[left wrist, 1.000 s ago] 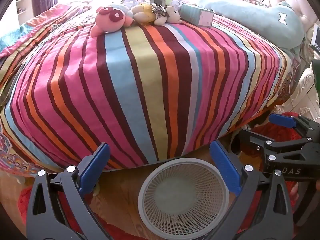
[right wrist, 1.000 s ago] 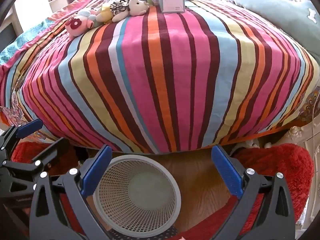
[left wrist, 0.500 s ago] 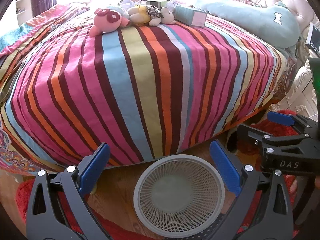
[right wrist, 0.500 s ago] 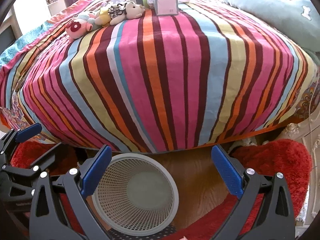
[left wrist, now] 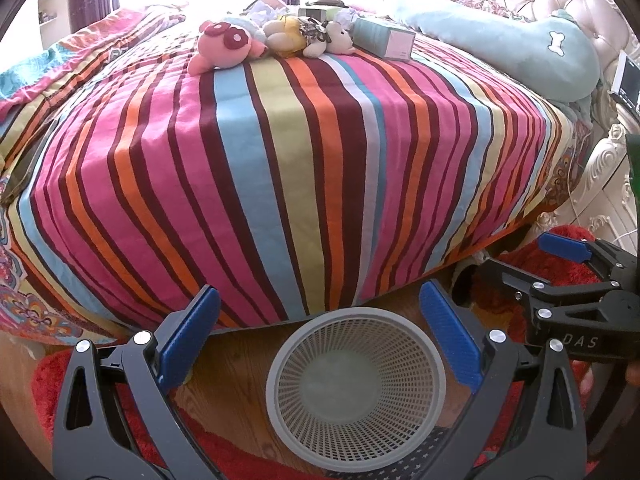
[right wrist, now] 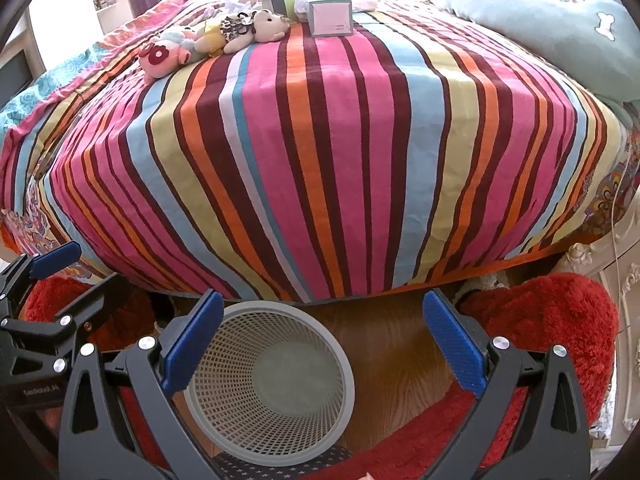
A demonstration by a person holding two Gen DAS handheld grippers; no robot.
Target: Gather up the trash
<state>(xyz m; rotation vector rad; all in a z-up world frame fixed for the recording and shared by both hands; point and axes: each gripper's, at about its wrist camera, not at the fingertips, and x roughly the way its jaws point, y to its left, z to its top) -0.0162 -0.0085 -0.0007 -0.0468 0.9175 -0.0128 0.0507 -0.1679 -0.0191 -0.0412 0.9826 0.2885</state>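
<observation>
**Two open grippers above a waste basket at the foot of a striped bed**

I hold my left hand-held gripper (left wrist: 320, 338) with its blue pads spread wide and nothing between them. Below it, at 6 o'clock in the left view, a grey mesh waste basket (left wrist: 356, 390) stands upright on the wooden floor (left wrist: 236, 388), its inside bare. My right hand-held gripper (right wrist: 324, 342) is likewise spread wide and holds nothing; in its view the same basket (right wrist: 272, 384) sits at 7 o'clock, partly behind the left pad. Each gripper shows in the other's view, the right one at 4 o'clock (left wrist: 568, 264), the left one at 9 o'clock.

Ahead, filling most of both views, is a bed under a striped cover (left wrist: 288, 168). At its far side, around 12 o'clock, lie a pink plush toy (left wrist: 222, 46), a yellow plush (left wrist: 286, 36), a white plush dog (left wrist: 330, 38) and a teal and pink box (left wrist: 384, 38). Crumpled white paper (right wrist: 306, 0) lies just behind the box, well apart from the basket. A teal bone-print pillow (left wrist: 532, 48) lies at 2 o'clock. A red shaggy rug (right wrist: 548, 316) flanks the basket.
</observation>
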